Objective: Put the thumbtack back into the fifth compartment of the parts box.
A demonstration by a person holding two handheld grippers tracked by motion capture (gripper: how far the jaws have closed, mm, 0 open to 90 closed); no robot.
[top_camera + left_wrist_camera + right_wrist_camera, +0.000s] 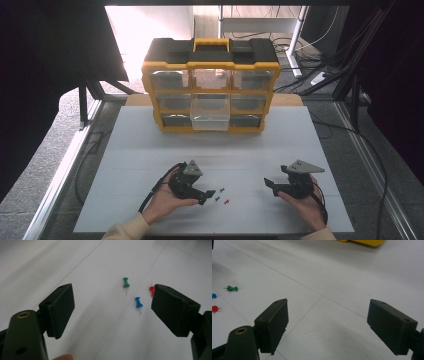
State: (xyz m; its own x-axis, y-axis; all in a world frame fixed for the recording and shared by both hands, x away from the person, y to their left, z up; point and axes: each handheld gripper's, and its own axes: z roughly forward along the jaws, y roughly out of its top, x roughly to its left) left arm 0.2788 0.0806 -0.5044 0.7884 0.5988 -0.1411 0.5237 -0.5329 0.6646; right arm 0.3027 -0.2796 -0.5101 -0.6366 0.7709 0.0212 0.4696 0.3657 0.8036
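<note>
Three small plastic pushpins are lying on the smooth white table (150,150), well in front of the yellow-and-black organizer (210,85) with its clear boxy drawers: green pin (125,283) nearest the organizer, then blue pin (138,302), then red pin (151,290). The left gripper (112,310) is hovering beside them, its blocky matte jaws spread wide; the right gripper (327,325) is sitting farther right, equally wide.

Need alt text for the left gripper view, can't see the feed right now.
The open left gripper points at three pushpins lying on the white table: green pushpin farthest, blue pushpin nearer, red pushpin partly hidden behind one of its black fingers.
</note>
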